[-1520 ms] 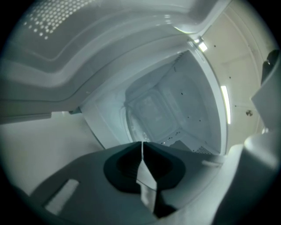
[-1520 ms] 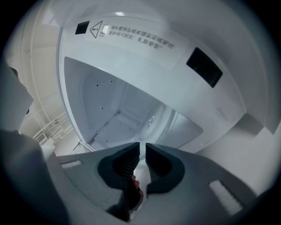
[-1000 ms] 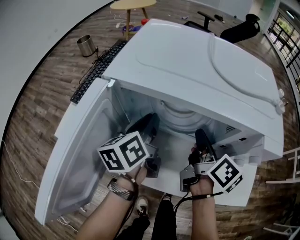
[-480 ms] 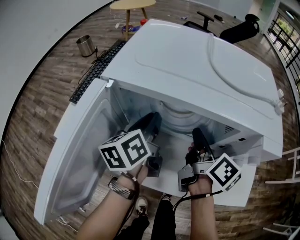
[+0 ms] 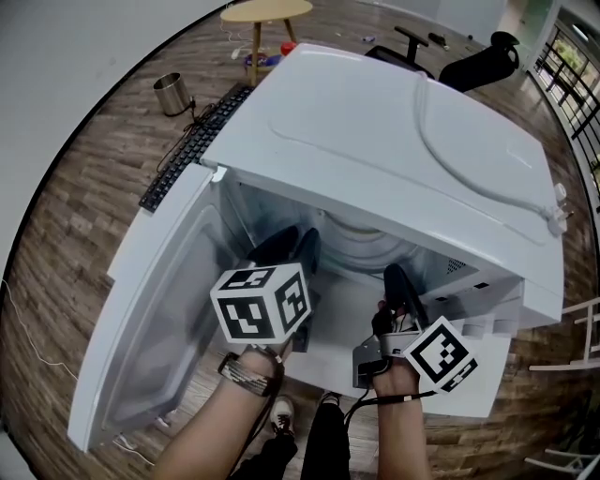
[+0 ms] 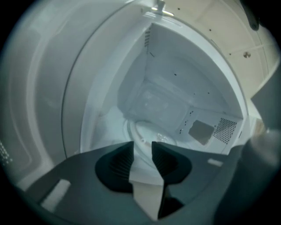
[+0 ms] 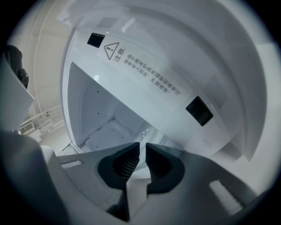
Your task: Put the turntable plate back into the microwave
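The white microwave (image 5: pixel 394 122) stands with its door (image 5: pixel 159 309) swung out to the left. The clear glass turntable plate (image 5: pixel 361 246) lies low in the cavity; the left gripper view shows it on the floor there (image 6: pixel 151 131). My left gripper (image 5: pixel 294 246) reaches into the cavity's left side. Its jaws (image 6: pixel 142 145) are opening, the pads stand apart and press on nothing, and the plate's rim lies just beyond them. My right gripper (image 5: pixel 392 274) reaches in at the right. Its jaws (image 7: pixel 142 147) stand a narrow slit apart, closed on the plate's near rim (image 7: pixel 162 143).
A black keyboard (image 5: pixel 192 141) lies on the wooden floor left of the microwave, with a metal bin (image 5: pixel 172 91) behind it. A round wooden table (image 5: pixel 265 11) and a black office chair (image 5: pixel 469 56) stand farther back. A warning label (image 7: pixel 140 68) runs along the cavity's frame.
The left gripper has rolled about its own line, so its marker cube shows other faces, and its jaws have spread apart. The right gripper and the plate have stayed put.
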